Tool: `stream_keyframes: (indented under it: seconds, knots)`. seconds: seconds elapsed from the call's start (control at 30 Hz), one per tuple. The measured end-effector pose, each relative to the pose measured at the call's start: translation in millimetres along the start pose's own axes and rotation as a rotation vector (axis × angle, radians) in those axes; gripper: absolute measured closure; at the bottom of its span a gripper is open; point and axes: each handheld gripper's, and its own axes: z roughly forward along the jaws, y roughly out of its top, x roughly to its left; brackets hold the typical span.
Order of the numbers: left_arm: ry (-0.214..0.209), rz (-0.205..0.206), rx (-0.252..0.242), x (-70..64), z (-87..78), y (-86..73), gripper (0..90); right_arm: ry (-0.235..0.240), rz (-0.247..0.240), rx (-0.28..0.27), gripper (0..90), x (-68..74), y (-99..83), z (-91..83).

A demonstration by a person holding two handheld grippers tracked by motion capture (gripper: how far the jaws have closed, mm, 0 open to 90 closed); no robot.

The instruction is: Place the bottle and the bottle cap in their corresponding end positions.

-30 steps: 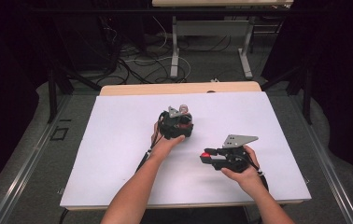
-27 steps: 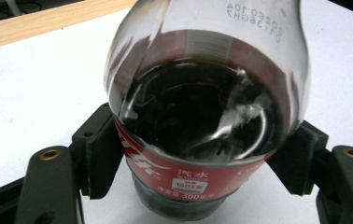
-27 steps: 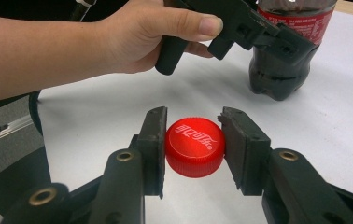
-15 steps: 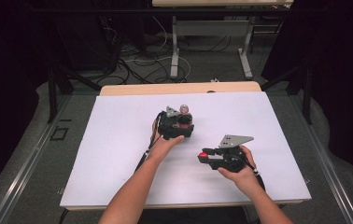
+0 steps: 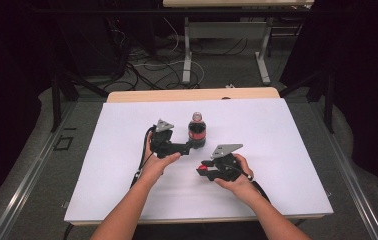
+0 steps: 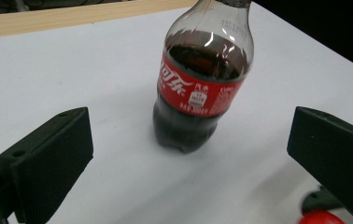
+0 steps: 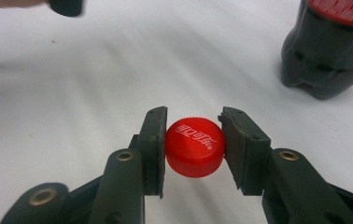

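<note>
White desk top (image 5: 287,150) under dark surrounds, cables on the floor beyond the far edge. Near the middle of the desk, somewhat toward the far edge, stands an upright cola bottle (image 5: 196,130), neck bare, no cap on it. Left gripper (image 6: 188,154) spread wide, 2 jaws well apart on either side of the bottle's base and touching nothing, just short of it. Right gripper (image 7: 194,147) clamped on the red cap (image 7: 195,146), 1 jaw on each side of its rim, printed top facing the camera, held just above the desk nearer the front edge than the bottle. Step in hand, judging by this: cap off and gripped, bottle left free. Next move, if capping: close left jaws on the bottle's body to steady it, lift the cap over the neck, level it, set down square, then twist. If setting aside instead: lower and release on bare desk.
</note>
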Motion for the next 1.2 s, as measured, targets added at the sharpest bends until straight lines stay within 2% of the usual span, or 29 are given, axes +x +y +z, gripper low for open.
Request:
stream_keyframes:
  seconds: [0.1, 0.17, 0.23, 0.33, 0.4, 0.57, 0.63, 0.77, 0.93, 0.97, 1.0, 1.07, 1.1, 1.13, 1.2]
  knots:
    - [-0.007, -0.003, -0.003, 0.5, -14.8, -6.6, 0.6, 0.001, 0.014, 0.025, 61.5, 0.3, -3.3, 7.6]
    - [0.0, 0.009, -0.005, -0.1, -22.9, -11.5, 0.6, 0.006, 0.006, 0.064, 61.5, 1.1, -4.5, 12.4]
    - [-0.013, 0.008, 0.009, -0.6, -30.8, -16.6, 0.6, 0.001, 0.004, 0.062, 61.5, 2.0, -5.8, 17.2]
    - [-0.003, 0.026, 0.005, 1.2, -40.3, -24.9, 0.7, 0.003, 0.011, 0.068, 61.4, 3.5, -5.9, 20.5]
    - [-0.001, 0.011, -0.003, 2.4, -44.3, -30.8, 0.7, -0.008, 0.003, 0.052, 61.4, 3.5, -6.4, 24.5]
    - [0.006, -0.017, 0.0, 9.0, -52.1, -44.5, 0.7, -0.021, 0.006, 0.076, 60.6, 2.0, -5.7, 28.1]
    - [0.014, -0.016, 0.006, 11.7, -53.1, -47.0, 0.7, -0.014, 0.007, 0.056, 53.8, 0.9, -6.2, 29.9]
    - [0.011, -0.034, 0.005, 14.1, -56.4, -49.1, 0.7, -0.022, 0.032, 0.055, 41.2, 0.7, -4.9, 27.5]
    - [0.016, -0.039, -0.002, 16.1, -62.6, -50.1, 0.7, -0.031, 0.062, 0.053, 38.4, -2.0, 1.3, 12.3]
    - [0.02, -0.029, 0.0, 17.4, -65.0, -50.3, 0.7, -0.039, 0.047, 0.021, 38.3, -2.9, 2.5, 8.1]
    - [0.018, -0.035, 0.001, 18.0, -67.1, -50.8, 0.7, -0.05, 0.047, 0.021, 37.3, -2.9, 4.1, 1.0]
    - [0.027, -0.036, -0.006, 20.1, -71.0, -51.7, 0.7, -0.075, 0.035, -0.014, 34.1, -5.9, 5.8, -9.7]
    - [0.03, -0.038, -0.008, 21.3, -73.3, -52.1, 0.7, -0.088, 0.043, -0.001, 33.9, -7.2, 6.4, -16.9]
    - [0.03, -0.041, -0.008, 22.6, -75.5, -52.5, 0.7, -0.108, 0.061, -0.016, 33.9, -9.6, 5.6, -22.3]
    - [0.039, -0.045, -0.016, 24.7, -79.6, -53.3, 0.7, -0.113, 0.114, -0.013, 34.9, -14.6, 3.8, -34.8]
